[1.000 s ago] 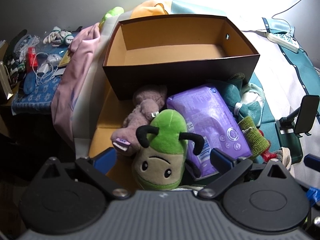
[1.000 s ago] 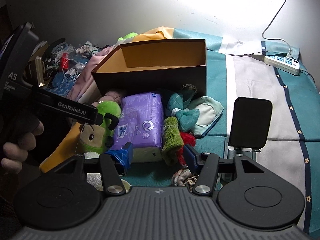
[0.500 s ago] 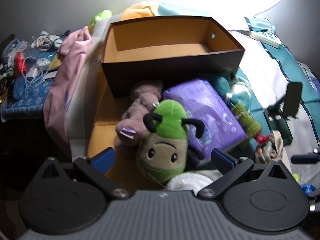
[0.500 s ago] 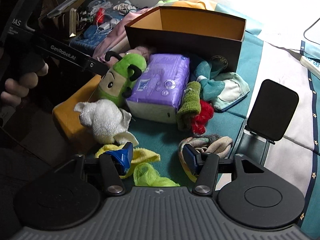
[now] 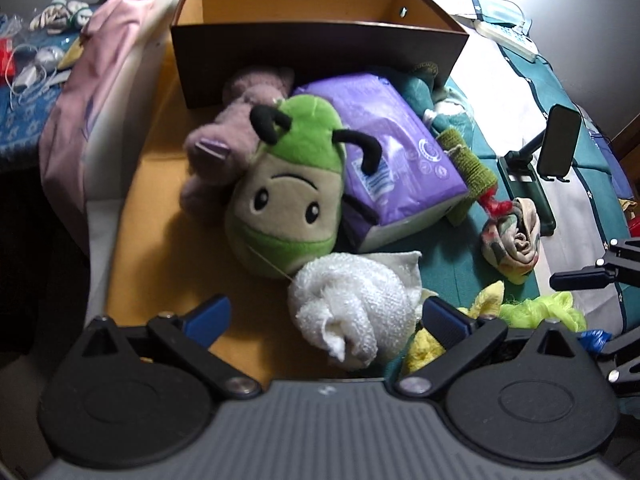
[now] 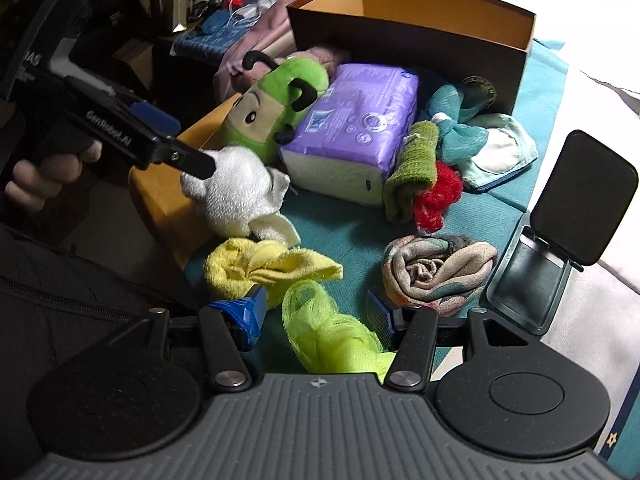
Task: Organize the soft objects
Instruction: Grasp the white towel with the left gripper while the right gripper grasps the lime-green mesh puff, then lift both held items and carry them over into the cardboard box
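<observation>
Left gripper is wide open around the white cloth, not pinching it. The cloth sits just in front of the green plush. Right gripper hangs open over the neon mesh.

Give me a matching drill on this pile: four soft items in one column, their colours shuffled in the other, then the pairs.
Items:
1. bug plush toy
2. wipes pack
3. balled washcloth
4. mesh sponge

Colours:
A. white
B. neon yellow-green
C. green with a beige face
D. purple

Pairs: 1-C, 2-D, 3-A, 4-B
</observation>
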`<state>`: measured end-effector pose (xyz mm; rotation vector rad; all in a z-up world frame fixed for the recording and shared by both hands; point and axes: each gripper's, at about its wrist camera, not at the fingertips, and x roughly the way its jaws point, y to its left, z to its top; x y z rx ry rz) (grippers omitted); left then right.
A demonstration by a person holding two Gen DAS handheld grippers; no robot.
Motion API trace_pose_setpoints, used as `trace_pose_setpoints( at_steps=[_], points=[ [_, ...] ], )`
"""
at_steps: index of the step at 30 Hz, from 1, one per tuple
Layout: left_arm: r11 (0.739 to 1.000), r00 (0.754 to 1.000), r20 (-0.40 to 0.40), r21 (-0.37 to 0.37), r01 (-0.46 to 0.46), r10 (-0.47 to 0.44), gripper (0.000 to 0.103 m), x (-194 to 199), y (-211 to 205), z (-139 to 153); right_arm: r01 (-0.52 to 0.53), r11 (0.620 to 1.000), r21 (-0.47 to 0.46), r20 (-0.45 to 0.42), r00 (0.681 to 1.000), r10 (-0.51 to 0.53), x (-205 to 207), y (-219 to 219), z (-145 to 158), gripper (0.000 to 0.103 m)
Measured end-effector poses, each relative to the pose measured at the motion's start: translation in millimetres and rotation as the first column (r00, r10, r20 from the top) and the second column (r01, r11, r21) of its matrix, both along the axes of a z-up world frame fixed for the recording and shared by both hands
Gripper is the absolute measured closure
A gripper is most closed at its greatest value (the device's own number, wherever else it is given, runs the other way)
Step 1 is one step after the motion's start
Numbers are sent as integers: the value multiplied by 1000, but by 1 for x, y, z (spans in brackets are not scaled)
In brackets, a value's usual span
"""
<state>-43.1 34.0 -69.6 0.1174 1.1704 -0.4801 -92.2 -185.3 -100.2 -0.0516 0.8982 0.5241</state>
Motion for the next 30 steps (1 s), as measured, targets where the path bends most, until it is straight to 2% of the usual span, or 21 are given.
trace_pose_setpoints(
  at_steps=[4, 10, 16, 19, 21, 23, 30],
  points=[
    [1000, 1000, -20, 9, 19, -19, 1, -2, -8, -9, -69, 996, -60, -30, 997, 67, -3, 2, -9, 64],
    [999, 999, -52, 43, -6, 8, 3, 7, -15, -28, -90, 989, -116, -54, 995, 84, 4, 5, -29, 64],
    [1000, 995, -92, -6, -27, 26, 17, 12, -17, -35, -81, 985, -154, -59, 996, 73, 5, 4, -42, 66],
    [1000, 995, -95, -12, -25, 24, 20, 10, -21, -38, -84, 986, -142, -54, 996, 77, 5, 1, -43, 74],
    [999, 996, -87, -25, -28, 25, 29, 9, -22, -38, -82, 988, -128, -52, 996, 75, 4, -3, -42, 80],
    [999, 997, -75, -29, -25, 23, 33, 7, -22, -36, -64, 992, -107, -44, 997, 60, 2, -9, -37, 86],
    [999, 998, -54, -39, -20, 18, 39, -1, -16, -23, 1, 1000, -30, -5, 1000, -1, -2, -36, -15, 90]
  ],
)
